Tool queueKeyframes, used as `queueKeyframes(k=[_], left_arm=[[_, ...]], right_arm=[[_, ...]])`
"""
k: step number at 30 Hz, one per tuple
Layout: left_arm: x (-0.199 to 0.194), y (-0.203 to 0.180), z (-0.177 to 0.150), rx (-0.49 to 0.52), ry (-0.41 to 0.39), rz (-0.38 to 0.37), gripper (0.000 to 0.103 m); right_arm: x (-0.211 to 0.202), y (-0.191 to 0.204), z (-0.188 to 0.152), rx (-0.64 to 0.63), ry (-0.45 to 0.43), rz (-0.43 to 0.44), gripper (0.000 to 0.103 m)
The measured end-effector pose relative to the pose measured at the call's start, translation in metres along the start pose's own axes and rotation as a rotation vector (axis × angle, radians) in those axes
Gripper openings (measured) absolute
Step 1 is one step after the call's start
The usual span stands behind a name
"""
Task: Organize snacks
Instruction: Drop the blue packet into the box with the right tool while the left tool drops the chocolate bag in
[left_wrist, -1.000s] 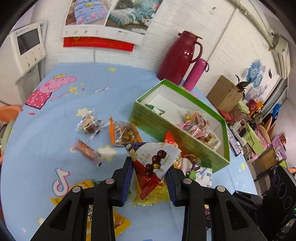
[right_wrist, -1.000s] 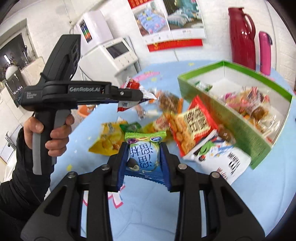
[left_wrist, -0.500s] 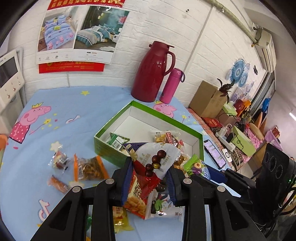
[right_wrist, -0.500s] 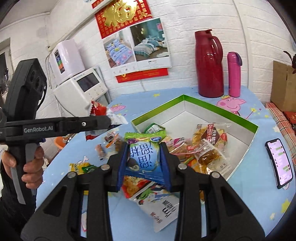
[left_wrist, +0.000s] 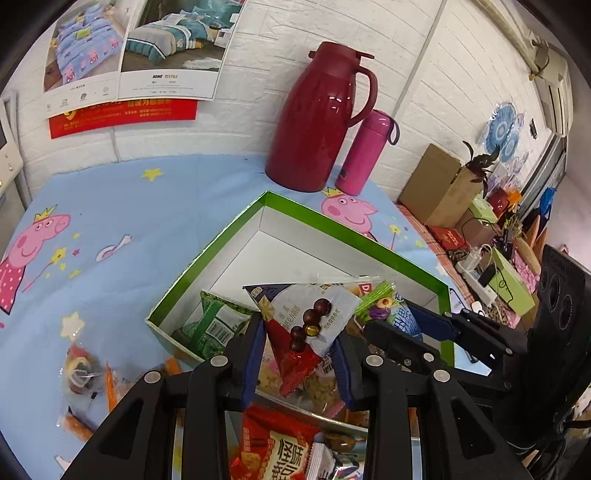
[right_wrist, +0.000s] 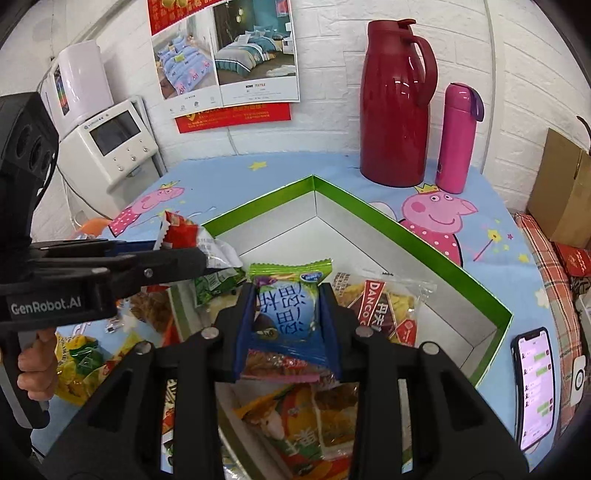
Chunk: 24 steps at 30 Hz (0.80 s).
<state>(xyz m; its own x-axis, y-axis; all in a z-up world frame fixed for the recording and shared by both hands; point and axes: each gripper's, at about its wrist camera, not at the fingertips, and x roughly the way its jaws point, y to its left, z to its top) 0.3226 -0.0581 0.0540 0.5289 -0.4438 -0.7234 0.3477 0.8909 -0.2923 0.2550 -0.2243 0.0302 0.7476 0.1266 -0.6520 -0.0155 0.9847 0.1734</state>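
Hovering over the green box (left_wrist: 354, 240), 2 grippers are seen, each clamped on a packet. The left gripper (left_wrist: 299, 363) is closed on a red-and-white packet (left_wrist: 306, 328), held above the box's 6 o'clock edge. The right gripper (right_wrist: 286, 332) is closed on a blue packet (right_wrist: 286, 314) (green top seal), held above snacks already lying in the box. A DANCO bag (right_wrist: 380, 306) lies at 3 o'clock of the blue packet. A red jug (right_wrist: 395, 103) and pink bottle (right_wrist: 456, 136) stand at 12 o'clock beyond the box. Loose snacks (left_wrist: 79, 373) lie on the cloth (left_wrist: 129, 206) at 9 o'clock.
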Motion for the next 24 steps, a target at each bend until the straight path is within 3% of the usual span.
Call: queueKeyframes(k=[4,5,7,9,17,24], left_arm=[[0.015,0.005,0.002,0.003,0.008,0.016,0.037],[0.017,0.007,0.002,0.006,0.008,0.019,0.042],[0.016,0.012,0.001,-0.007,0.003,0.030,0.078],[0.009,0.016,-0.003,-0.029,-0.056,0.047,0.084],[-0.017,0.013,-0.010,-0.053,-0.074,0.041,0.086],[-0.065,0.000,-0.035,-0.053,-0.095,0.012,0.086]], right_arm=[[0.016,-0.005,0.007,-0.034,0.029,-0.025,0.040],[0.018,-0.007,0.008,-0.042,0.034,-0.033,0.053],[0.015,-0.012,0.006,-0.038,0.006,-0.069,0.073],[0.010,-0.019,0.003,-0.017,-0.014,-0.067,0.079],[-0.017,-0.020,-0.001,0.036,-0.018,-0.050,0.084],[-0.076,-0.005,-0.016,0.081,-0.120,0.023,0.093]])
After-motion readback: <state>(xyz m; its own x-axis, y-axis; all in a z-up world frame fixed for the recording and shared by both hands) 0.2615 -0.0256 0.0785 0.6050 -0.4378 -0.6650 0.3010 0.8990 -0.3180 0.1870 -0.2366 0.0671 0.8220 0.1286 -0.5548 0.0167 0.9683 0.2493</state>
